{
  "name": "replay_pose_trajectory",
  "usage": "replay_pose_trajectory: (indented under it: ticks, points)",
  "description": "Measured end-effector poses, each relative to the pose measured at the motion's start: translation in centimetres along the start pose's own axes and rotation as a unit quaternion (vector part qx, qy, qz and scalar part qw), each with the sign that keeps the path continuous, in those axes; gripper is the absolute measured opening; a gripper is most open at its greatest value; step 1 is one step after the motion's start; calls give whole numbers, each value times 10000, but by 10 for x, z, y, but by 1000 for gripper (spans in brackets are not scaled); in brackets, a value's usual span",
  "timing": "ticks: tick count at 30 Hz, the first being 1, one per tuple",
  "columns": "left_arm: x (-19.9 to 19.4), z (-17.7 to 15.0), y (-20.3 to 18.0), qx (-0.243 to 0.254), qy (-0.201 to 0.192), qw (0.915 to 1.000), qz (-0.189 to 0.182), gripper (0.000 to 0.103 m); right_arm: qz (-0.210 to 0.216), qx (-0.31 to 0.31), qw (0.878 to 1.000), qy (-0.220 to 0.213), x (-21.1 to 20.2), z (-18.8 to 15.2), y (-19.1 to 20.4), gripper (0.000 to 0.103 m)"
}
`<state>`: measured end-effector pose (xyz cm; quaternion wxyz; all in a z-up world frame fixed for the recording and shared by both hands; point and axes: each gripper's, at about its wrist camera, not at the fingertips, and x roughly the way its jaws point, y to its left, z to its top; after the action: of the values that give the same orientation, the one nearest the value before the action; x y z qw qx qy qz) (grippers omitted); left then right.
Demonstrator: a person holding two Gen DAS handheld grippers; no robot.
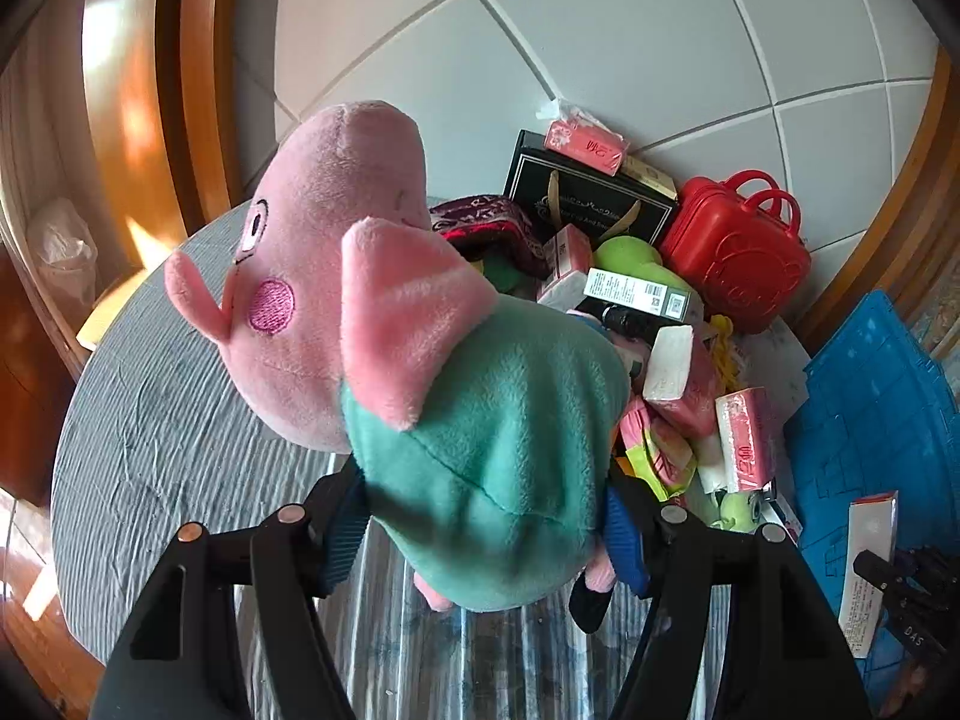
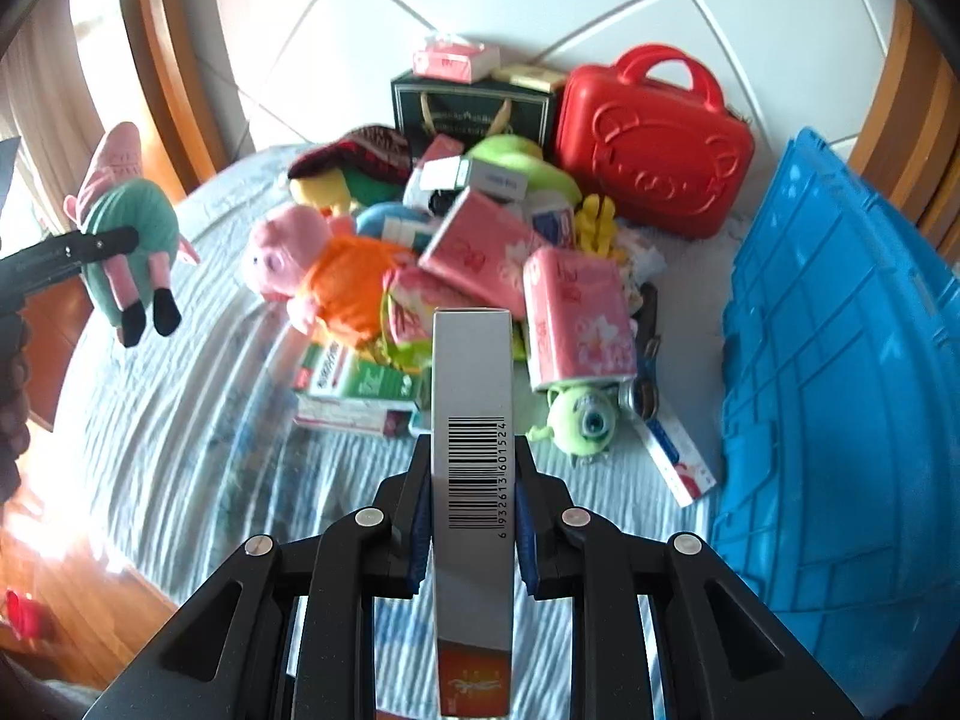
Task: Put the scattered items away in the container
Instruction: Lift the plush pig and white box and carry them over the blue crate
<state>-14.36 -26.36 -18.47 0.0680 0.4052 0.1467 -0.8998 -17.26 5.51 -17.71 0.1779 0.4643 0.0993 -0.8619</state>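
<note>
Gripping pig plush (image 1: pixel 480 450) in L gripper (image 1: pixel 486 516); R gripper (image 2: pixel 474 516) clamps box (image 2: pixel 474 468).

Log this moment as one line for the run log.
left gripper: shut on pig plush, lifted | right gripper: shut on grey carton | blue crate: right of pile

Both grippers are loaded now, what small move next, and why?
Probably swing the right gripper rightward toward the blue crate. It is shut on the grey barcode box, held above the pile, and the crate lies just to its right. The left gripper, shut on the pig plush, sits farther from the crate and can follow.
</note>
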Motion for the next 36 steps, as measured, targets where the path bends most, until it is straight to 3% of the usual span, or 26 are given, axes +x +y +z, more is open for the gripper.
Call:
replay_pose_trajectory:
  ticks: [21, 36]
  points:
    - [-102, 33, -90, 624, -839, 9944, -155, 66, 204, -97, 9936, -1103, -112, 32, -28, 22]
    - [-131, 34, -145, 991, -1192, 9879, -28, 66, 381, -185, 9811, -1889, -173, 41, -50, 22]
